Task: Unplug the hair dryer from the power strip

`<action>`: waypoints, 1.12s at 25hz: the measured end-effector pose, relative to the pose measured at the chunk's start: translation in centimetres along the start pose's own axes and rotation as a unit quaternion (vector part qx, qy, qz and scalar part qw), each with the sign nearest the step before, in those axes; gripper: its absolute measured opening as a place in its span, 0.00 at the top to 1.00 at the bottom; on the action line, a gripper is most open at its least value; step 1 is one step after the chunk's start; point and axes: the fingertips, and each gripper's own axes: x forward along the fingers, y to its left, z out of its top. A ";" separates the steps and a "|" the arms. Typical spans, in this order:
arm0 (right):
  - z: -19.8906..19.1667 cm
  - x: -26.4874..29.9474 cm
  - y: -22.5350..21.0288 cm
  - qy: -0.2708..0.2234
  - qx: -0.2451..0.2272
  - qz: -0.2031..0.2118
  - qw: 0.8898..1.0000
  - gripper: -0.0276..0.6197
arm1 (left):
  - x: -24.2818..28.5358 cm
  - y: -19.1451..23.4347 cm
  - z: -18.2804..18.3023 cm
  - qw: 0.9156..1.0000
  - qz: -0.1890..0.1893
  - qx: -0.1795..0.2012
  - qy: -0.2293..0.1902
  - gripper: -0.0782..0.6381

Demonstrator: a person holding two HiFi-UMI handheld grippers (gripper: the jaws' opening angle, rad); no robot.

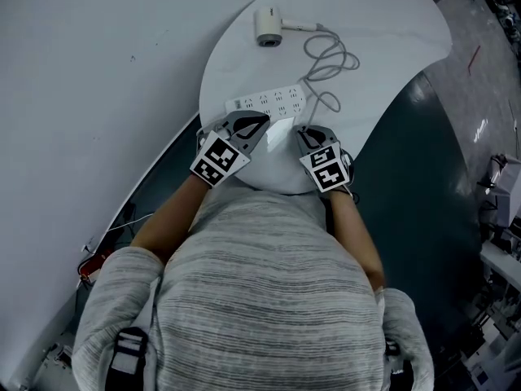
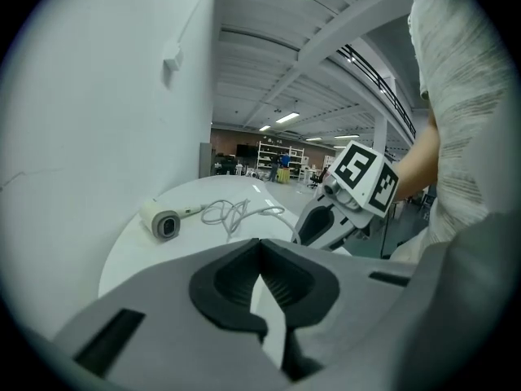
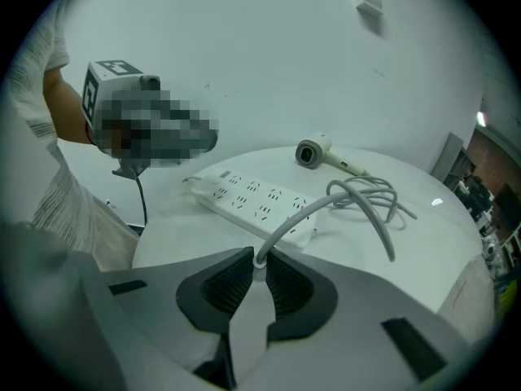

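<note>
The white power strip (image 1: 267, 102) lies across the round white table (image 1: 391, 31), also seen in the right gripper view (image 3: 256, 202). The hair dryer (image 1: 269, 24) lies at the far side, its grey cord (image 1: 330, 59) looped between them. My right gripper (image 3: 259, 261) is shut on the hair dryer's plug, held clear of the strip, with the cord (image 3: 366, 195) rising from its jaws. In the head view it (image 1: 303, 130) hovers at the strip's near right. My left gripper (image 2: 260, 244) is shut with nothing in it, just near the strip (image 1: 259, 120).
A white wall (image 1: 89, 72) runs along the table's left. Dark floor (image 1: 423, 169) lies to the right, with clutter at the far right edge. The person's grey striped top (image 1: 260, 300) fills the near part of the head view.
</note>
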 end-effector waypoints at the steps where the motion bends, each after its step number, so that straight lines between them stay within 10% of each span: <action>1: -0.2 0.2 0.1 0.005 -0.002 -0.001 1.000 0.87 | -0.2 -0.1 0.1 1.000 0.000 -0.001 -0.002 0.88; 19: -0.1 -1.4 0.3 0.013 0.015 -0.046 0.999 0.77 | -2.2 -0.8 0.6 1.000 -0.016 -0.006 -0.022 0.88; 28: 4.5 -5.9 2.6 -0.123 0.017 -0.032 0.992 0.77 | -3.3 -2.2 2.8 0.998 -0.034 -0.005 -0.055 0.88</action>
